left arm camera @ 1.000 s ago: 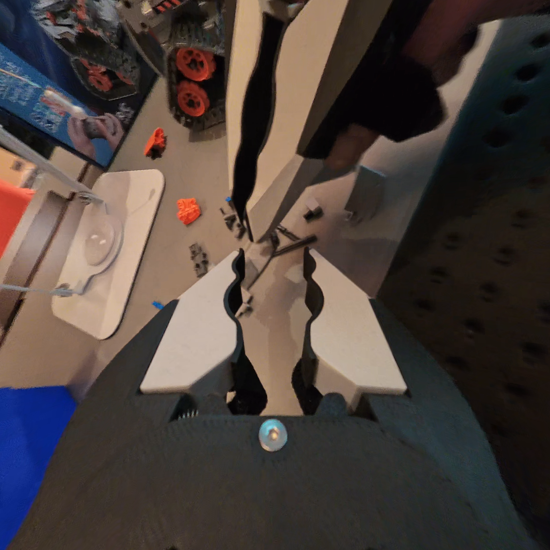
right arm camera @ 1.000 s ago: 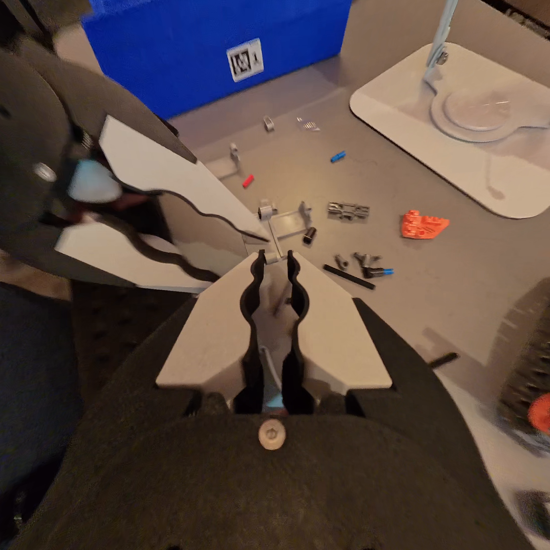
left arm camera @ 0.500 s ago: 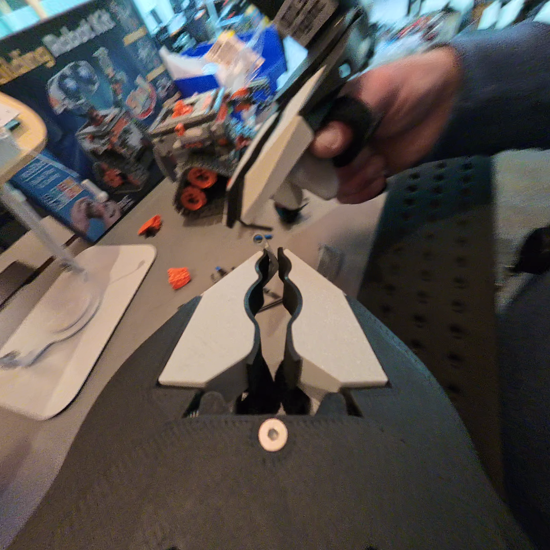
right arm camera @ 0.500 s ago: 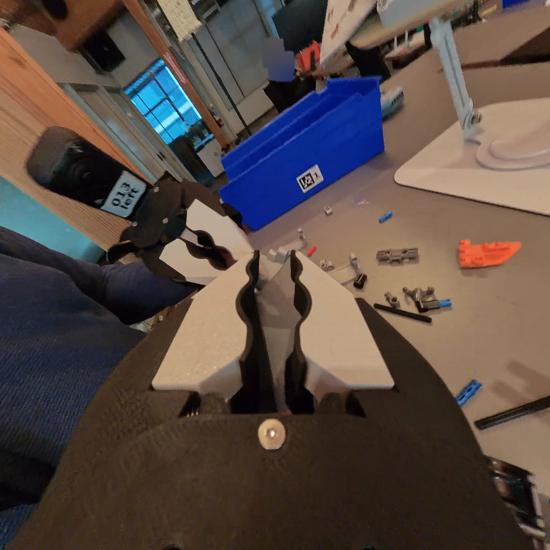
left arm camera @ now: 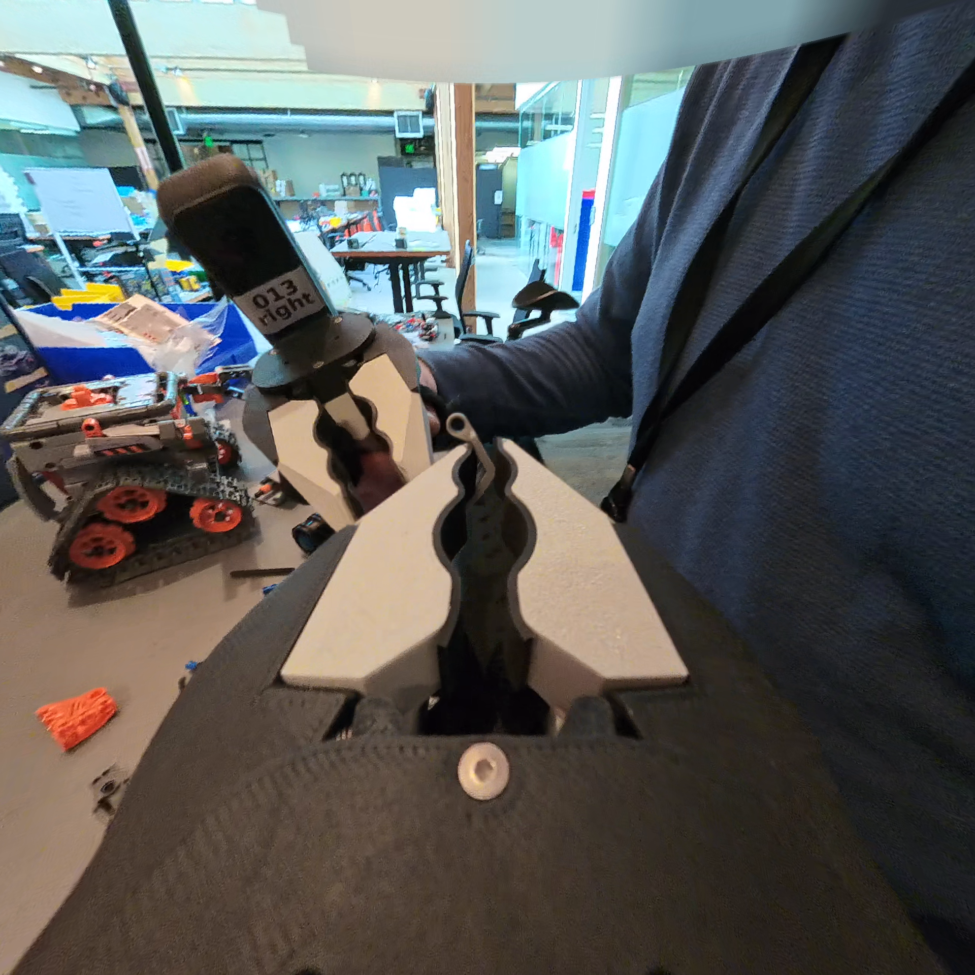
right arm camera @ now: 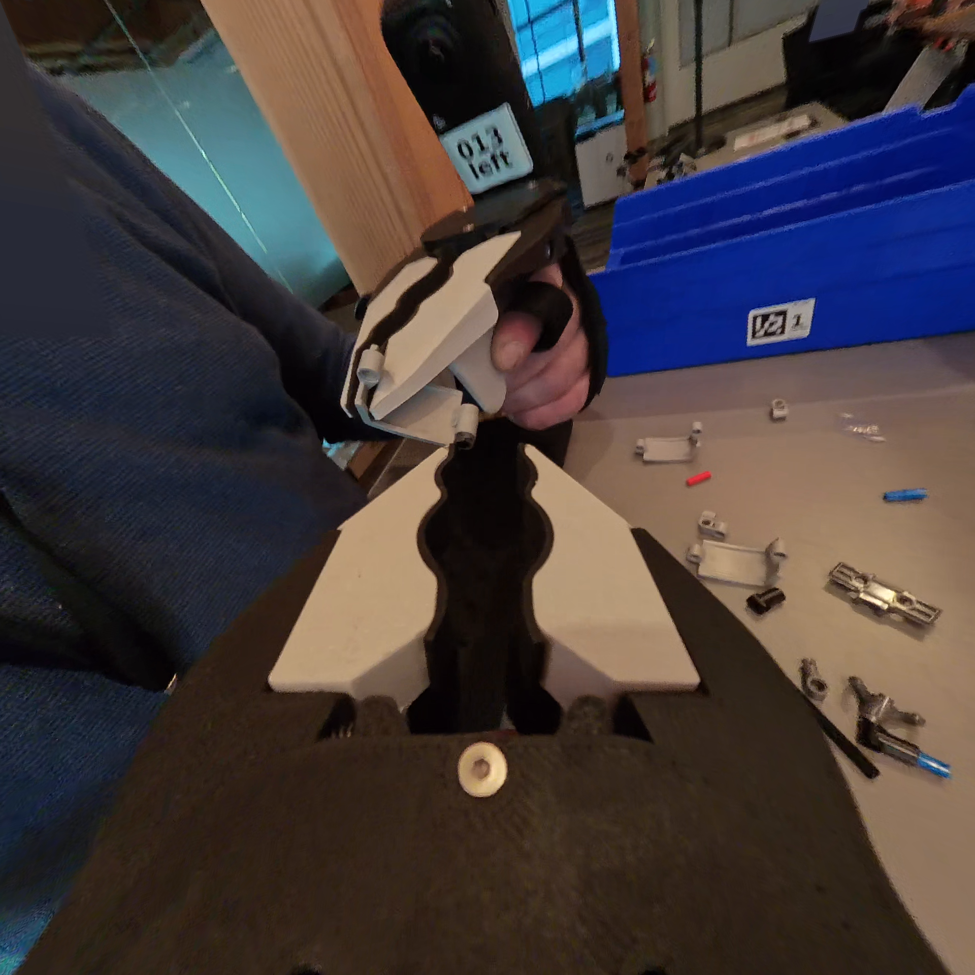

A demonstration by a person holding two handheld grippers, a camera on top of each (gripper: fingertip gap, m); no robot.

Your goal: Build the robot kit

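My left gripper [left arm camera: 483, 448] is shut on a flat grey panel piece [left arm camera: 475, 448], seen edge-on with a round pin end sticking up past the tips. In the right wrist view the left gripper [right arm camera: 361, 393] is held in a hand above the table edge, and the grey panel [right arm camera: 417, 419] hangs from its tips with a pin socket at each end. My right gripper [right arm camera: 485, 451] is open and empty, its tips just under the panel's right socket. It also shows in the left wrist view [left arm camera: 364, 475], pointing toward my left gripper.
A tracked model vehicle with orange wheels [left arm camera: 132, 475] stands at the left. An orange piece [left arm camera: 76, 715] and loose grey parts [right arm camera: 733, 562] lie on the grey table [right arm camera: 791, 432]. A blue bin [right arm camera: 791, 253] stands behind. The person's navy sleeve and torso [left arm camera: 791, 422] are close.
Both grippers have risen from the table and turned toward each other. The left has shut on the grey panel and lifted it. The right has opened wider.
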